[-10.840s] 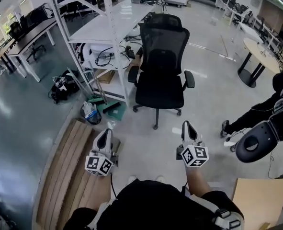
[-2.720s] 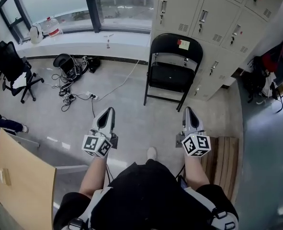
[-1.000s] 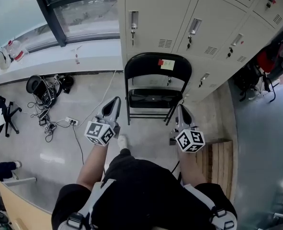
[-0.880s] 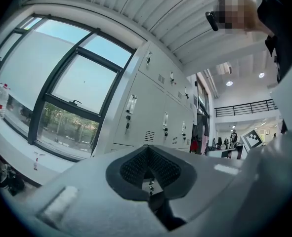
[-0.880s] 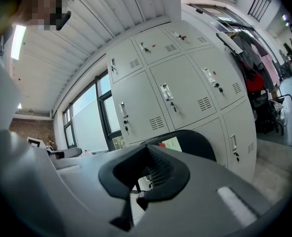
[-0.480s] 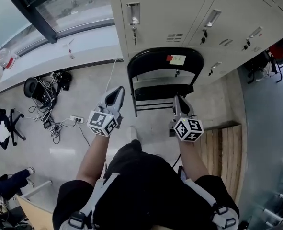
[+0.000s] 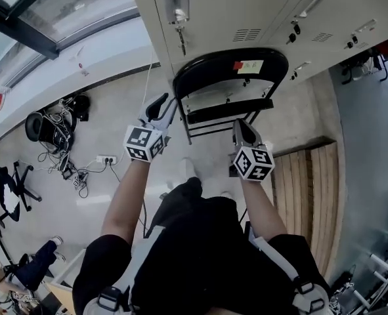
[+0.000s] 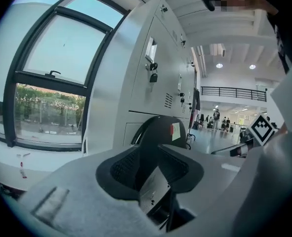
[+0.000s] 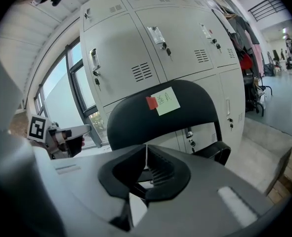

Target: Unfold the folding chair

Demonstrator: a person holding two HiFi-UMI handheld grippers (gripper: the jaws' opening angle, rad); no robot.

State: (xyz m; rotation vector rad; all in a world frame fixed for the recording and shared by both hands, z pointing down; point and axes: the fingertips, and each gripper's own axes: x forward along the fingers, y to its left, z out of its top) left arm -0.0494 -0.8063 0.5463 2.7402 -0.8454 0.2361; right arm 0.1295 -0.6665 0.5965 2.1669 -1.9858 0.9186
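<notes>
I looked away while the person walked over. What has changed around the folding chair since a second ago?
Both grippers closed in on the folding chair. The left gripper is by one side of its frame; its fingers have just been opening, gripping nothing. The right gripper stays shut and empty. The chair stays against the lockers, not gripped.

Grey lockers (image 7: 246, 12) stand beside a window (image 7: 69, 8); cables (image 7: 56, 120) and wooden slats (image 7: 308, 182) lie on the floor.
</notes>
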